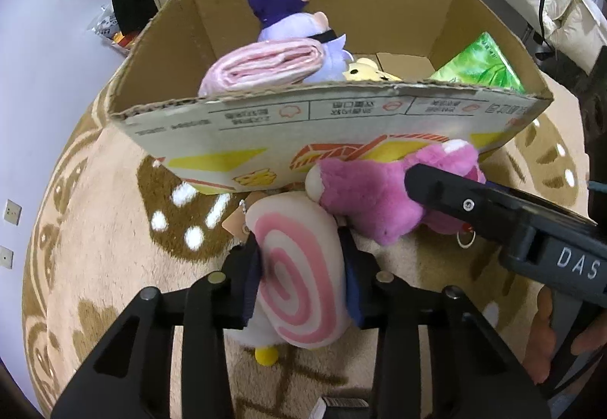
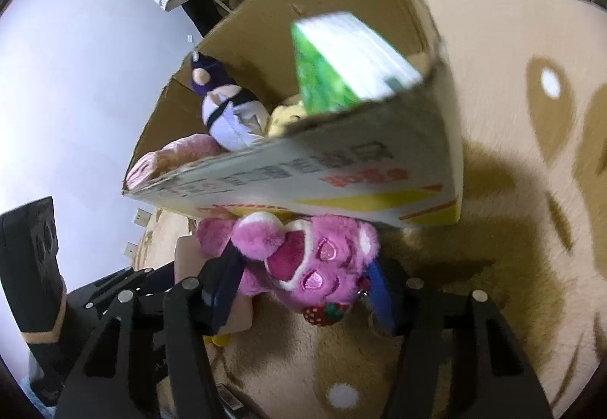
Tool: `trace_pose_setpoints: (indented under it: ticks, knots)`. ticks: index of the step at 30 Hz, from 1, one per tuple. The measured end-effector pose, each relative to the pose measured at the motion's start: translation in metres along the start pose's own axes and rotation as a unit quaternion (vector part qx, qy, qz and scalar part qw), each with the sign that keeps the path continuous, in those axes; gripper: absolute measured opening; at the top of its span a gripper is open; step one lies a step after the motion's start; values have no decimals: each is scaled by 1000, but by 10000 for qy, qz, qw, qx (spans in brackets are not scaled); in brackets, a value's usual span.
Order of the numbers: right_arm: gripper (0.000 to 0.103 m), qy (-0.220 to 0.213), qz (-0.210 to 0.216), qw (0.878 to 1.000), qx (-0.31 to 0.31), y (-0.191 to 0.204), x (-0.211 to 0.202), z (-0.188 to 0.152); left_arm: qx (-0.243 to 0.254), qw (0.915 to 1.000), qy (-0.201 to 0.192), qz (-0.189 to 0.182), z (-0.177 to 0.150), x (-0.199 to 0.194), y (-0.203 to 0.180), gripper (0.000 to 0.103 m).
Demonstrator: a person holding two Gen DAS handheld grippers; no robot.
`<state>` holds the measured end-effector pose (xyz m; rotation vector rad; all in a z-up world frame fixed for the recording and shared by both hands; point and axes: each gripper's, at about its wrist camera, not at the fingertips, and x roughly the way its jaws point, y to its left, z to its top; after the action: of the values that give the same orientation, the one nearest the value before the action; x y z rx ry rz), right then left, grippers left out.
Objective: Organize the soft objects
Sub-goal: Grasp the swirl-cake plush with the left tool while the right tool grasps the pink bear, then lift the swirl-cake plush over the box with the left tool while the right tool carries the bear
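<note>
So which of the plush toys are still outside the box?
Two: the pink-swirl plush between the left gripper's pads, and the magenta bear in the right gripper. The purple-hatted doll and yellow toy sit inside the cardboard box.

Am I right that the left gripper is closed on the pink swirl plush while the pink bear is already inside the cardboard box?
Not quite. The left gripper does squeeze the pink swirl plush, but the pink bear is not in the cardboard box. It lies on the rug outside the box's front wall, between the right gripper's fingers, as the right wrist view shows.

"DAS" on right gripper [image 1: 436,187]
</note>
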<state>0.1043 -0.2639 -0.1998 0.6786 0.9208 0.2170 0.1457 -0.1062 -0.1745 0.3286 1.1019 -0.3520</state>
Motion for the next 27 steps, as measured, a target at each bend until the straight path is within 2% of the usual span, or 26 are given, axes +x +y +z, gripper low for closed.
trace_pose_setpoints:
  ticks: [8, 15, 20, 27]
  knots:
    - [63, -536, -704, 9952, -410, 16, -50, -3, -26, 9996, -273, 86, -9, -34, 4, 35]
    - [63, -1101, -1020, 9862, -693, 28, -103, -8, -214, 9970, -723, 172, -11, -73, 11, 35]
    - [63, -1701, -1141, 9752, -844, 47, -143, -14, -331, 9930, -1094, 301, -11, -103, 20, 36]
    - [63, -2265, -1245, 9597, -1109, 70, -176, -11, -415, 9798, -1895, 488, -10, -151, 31, 36]
